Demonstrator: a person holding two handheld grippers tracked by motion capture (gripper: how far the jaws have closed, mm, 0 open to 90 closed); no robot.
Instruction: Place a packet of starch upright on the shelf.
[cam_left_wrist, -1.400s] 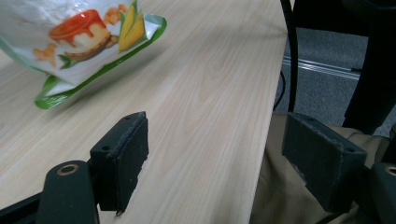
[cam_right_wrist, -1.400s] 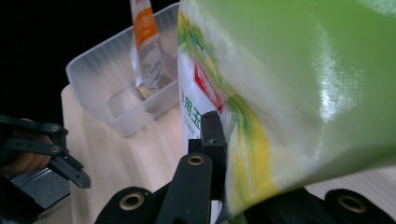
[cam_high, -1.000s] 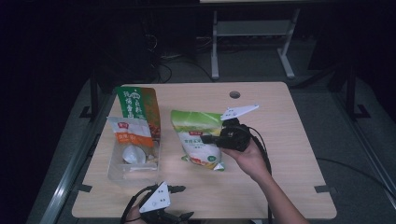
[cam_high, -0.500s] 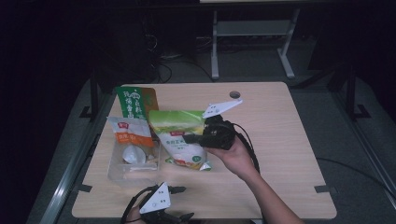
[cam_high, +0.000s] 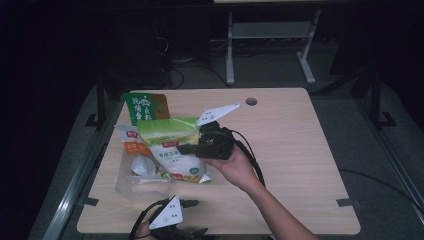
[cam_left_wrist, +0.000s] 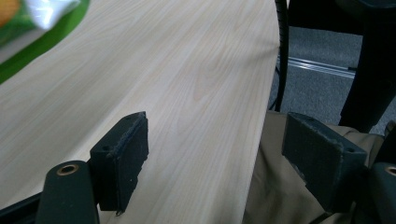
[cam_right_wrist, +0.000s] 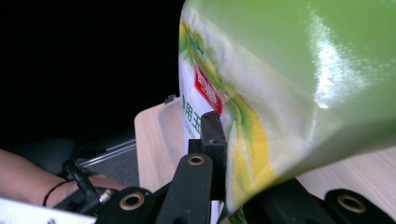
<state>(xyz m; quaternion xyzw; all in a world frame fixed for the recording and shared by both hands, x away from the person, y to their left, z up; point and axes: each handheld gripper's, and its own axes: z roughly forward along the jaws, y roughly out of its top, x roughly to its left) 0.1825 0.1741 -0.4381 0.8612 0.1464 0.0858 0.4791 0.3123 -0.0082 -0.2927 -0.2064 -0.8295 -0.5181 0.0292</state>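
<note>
A green and white bag (cam_high: 169, 146) hangs tilted over the right side of a clear plastic container (cam_high: 125, 186) at the table's left. My right gripper (cam_high: 187, 148) is shut on the bag's right edge, and in the right gripper view the bag (cam_right_wrist: 289, 93) is pinched between the two jaws of that gripper (cam_right_wrist: 224, 154). My left gripper (cam_high: 196, 218) rests at the table's near edge. Its jaws stand wide apart in the left gripper view (cam_left_wrist: 219, 158) with nothing between the pads (cam_left_wrist: 123, 158).
An orange and white pouch (cam_high: 133, 145) and a white round item (cam_high: 142, 165) sit in the container. A green and orange bag (cam_high: 145, 106) stands behind it. The wooden table (cam_high: 290, 150) has a cable hole (cam_high: 251, 101) at the back. Dark floor and desk legs lie beyond.
The right gripper has carried the green and white bag leftward and a little up, from the table's middle to the container's right side. The left gripper has stayed put.
</note>
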